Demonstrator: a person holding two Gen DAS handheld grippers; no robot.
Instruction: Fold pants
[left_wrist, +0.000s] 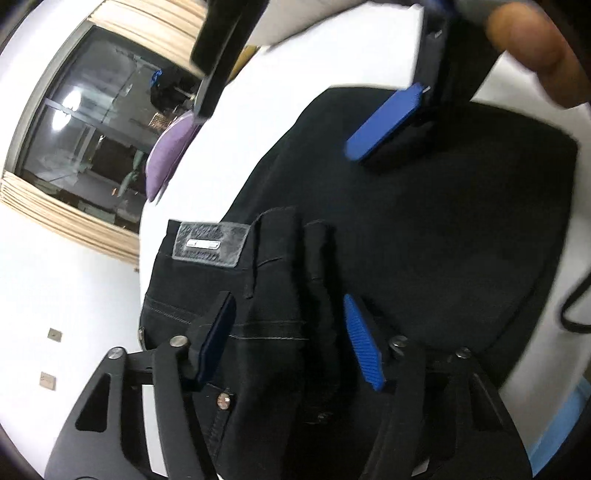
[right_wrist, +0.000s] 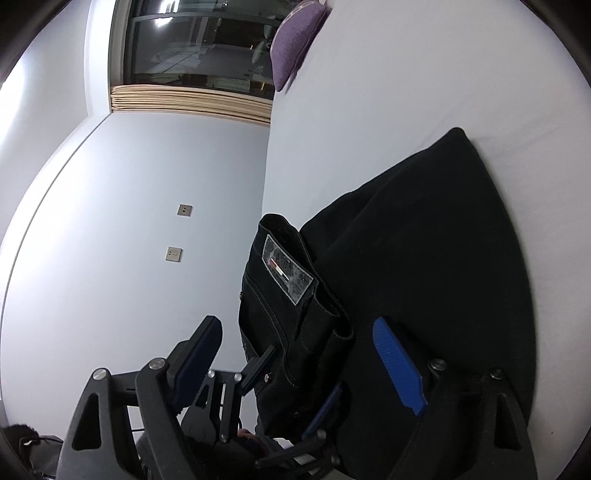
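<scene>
Lying folded on white bed, black pants, waistband w/ grey patch just ahead of both grippers. Left gripper open, fingers either side of waistband fabric, not pinching. Right gripper open too, one finger over pants, other off the bed edge. Purple cushion far ahead at bed's end, window beyond. Wall sockets left of right gripper.
</scene>
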